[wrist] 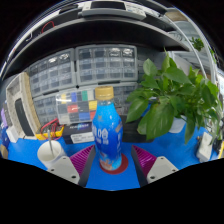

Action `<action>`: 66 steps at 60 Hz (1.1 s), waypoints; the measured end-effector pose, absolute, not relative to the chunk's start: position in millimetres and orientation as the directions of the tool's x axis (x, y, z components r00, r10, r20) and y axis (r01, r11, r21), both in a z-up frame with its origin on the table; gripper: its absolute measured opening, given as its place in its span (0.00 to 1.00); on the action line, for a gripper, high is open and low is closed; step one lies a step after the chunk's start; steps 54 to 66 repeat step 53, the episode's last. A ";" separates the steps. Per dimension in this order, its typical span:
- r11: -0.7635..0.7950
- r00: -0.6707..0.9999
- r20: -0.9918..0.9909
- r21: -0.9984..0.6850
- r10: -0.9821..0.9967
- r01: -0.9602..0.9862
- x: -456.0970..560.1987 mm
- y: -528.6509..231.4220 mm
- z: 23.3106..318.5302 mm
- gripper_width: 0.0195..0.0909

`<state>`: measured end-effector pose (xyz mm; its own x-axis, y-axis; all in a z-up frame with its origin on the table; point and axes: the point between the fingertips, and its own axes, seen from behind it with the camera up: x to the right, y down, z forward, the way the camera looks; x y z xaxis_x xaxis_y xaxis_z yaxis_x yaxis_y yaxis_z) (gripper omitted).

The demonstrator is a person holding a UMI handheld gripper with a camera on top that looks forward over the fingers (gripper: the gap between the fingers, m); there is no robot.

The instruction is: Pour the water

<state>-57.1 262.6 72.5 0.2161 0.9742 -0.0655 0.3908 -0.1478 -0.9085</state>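
The bottle point(107, 133) is a tall, rounded container of glossy blue plastic with a printed label and a narrower neck at 12 o'clock; it stands upright. The gripper point(109, 160) consists of two pale, blocky fingers, each with a flat magenta pad point(82, 157) on its inner face. The fingers sit partly apart, one at 9 o'clock and one at 3 o'clock of the bottle's lower body, and both pads appear to press against its sides, so the gripper is clamped on the bottle. The bottle therefore lies directly between the fingers, rising toward 12 o'clock from them. Below it is a smooth blue table surface point(180, 150). At 9 o'clock of the fingers stands a white cylindrical cup point(50, 152) holding a thin red straw. At 2 o'clock a potted plant point(170, 95) spreads broad, matte green leaves. Beyond the bottle, toward 12 o'clock, translucent plastic drawer cabinets point(95, 65) form a grid of small rectangular compartments, with coloured boxes point(82, 103) below them.
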 end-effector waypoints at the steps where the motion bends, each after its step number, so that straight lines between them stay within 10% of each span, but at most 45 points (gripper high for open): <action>1: -0.146 0.218 -0.062 -0.906 0.974 0.397 -50.4 261.1 72.2 0.73; 44: -0.033 0.087 0.000 -0.925 0.996 0.380 83.3 129.0 232.6 0.75; 66: -0.060 0.080 -0.032 -0.928 0.996 0.368 94.0 113.6 247.0 0.75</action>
